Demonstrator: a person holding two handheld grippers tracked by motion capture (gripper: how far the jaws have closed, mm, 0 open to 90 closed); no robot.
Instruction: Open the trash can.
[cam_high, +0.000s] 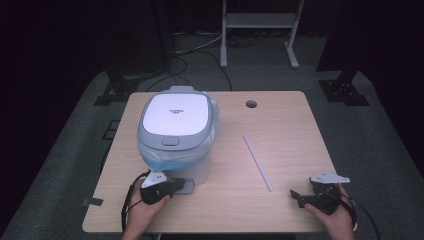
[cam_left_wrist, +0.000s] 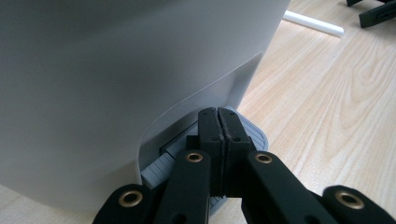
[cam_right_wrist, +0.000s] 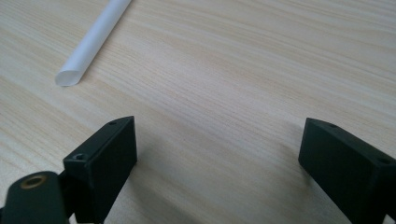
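The pedal bin (cam_high: 176, 137) stood on the left half of the wooden surface (cam_high: 290, 125), its white lid (cam_high: 175, 114) down and a pale blue liner bag (cam_high: 165, 161) bulging out beneath the grey lid frame. At the foot of the bin, on the person's side, its grey foot pedal (cam_high: 187, 187) stuck out over the wood. The left claw (cam_high: 176, 186) lay low right at that pedal; in the left gripper view its two black jaws stood pressed flat together with nothing between them, their tips resting over the ribbed pedal (cam_left_wrist: 252, 132) just in front of the bin's white wall (cam_left_wrist: 116, 79). Whether the tips bore down on the pedal I could not tell. The left hand (cam_high: 147, 205) held that claw from the near edge.

A white straw (cam_high: 258, 162) lay slantwise on the surface to the right of the bin, well apart from it. The right claw (cam_high: 296, 195) sat near the front right corner, held in the right hand (cam_high: 335, 212), its jaws spread wide and empty over bare wood. In the right gripper view the straw's near end (cam_right_wrist: 70, 77) lay ahead of the left jaw, clear of it.
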